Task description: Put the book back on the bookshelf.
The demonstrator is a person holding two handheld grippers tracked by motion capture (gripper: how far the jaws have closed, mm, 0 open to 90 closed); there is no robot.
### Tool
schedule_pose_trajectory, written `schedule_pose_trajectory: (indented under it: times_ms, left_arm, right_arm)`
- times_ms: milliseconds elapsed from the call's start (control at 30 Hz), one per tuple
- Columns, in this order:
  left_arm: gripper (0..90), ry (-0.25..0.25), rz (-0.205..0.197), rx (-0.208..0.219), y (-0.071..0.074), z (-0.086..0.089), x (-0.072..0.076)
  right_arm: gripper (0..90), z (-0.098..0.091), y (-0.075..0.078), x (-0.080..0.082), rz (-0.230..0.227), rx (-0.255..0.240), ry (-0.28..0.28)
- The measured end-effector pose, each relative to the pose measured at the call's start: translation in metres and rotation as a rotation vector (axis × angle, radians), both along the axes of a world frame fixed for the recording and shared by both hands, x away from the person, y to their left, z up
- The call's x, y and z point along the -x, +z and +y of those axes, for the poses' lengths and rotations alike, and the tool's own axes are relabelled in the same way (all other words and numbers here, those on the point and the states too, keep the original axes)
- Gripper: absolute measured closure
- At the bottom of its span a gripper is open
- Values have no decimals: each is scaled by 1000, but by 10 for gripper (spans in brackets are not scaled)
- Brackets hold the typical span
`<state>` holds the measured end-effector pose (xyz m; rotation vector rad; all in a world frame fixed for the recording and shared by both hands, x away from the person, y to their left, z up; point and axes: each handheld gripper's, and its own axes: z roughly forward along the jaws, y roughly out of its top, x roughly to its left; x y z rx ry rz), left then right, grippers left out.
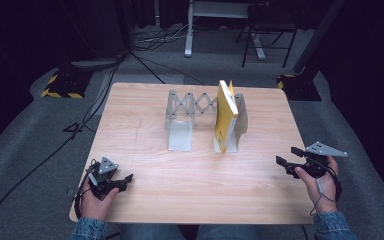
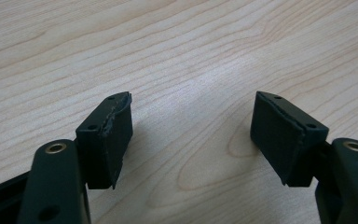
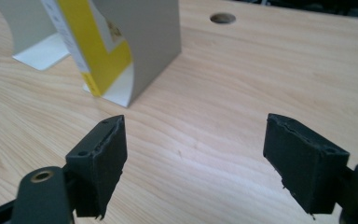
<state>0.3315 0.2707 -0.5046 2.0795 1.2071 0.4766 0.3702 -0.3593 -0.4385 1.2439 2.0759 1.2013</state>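
Yellow book (image 1: pixel 226 116) upright, slightly tilted, against grey expanding bookend rack (image 1: pixel 192 111).

Books: one, yellow book (image 1: pixel 226 116), standing in the rack.
Racks: one grey rack (image 1: pixel 180 117) with an accordion back.
Rack plates: two upright plates, one at each end.
Grippers: two, left gripper (image 1: pixel 114 183) and right gripper (image 1: pixel 289 161).
Jaws: two black jaws on each gripper, four in all.
Hands: two, one on each gripper.
Tables: one wooden table (image 1: pixel 200 180).
Holes in the table: one, seen in the right gripper view, hole (image 3: pixel 223 18).
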Motion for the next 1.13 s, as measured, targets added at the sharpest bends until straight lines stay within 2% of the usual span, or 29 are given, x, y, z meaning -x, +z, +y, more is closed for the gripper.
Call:
schedule_pose_trajectory:
  times_ms: [167,200,300,633,800,867,1133]
  left_arm:
    - [301,-1,0,1,0,0,0]
    - [301,-1,0,1,0,0,0]
    - [301,-1,-1,1,0,0,0]
    - [301,-1,0,1,0,0,0]
    - [302,-1,0,1,0,0,0]
    - [301,-1,-1,1,0,0,0]
    - [301,-1,0,1,0,0,0]
  right_arm:
    - [221,-11,-21,-2,58,12,-28]
    - [221,-11,-21,-2,58,12,-28]
    - [218,-16,-36,-3,94,52,-44]
    - [193,-17,-61,2,163,52,-52]
    - [185,-14,-65,5,139,85,-55]
    - [148,-11,-66,5,128,148,-48]
    - [131,-9,-66,5,131,151,-55]
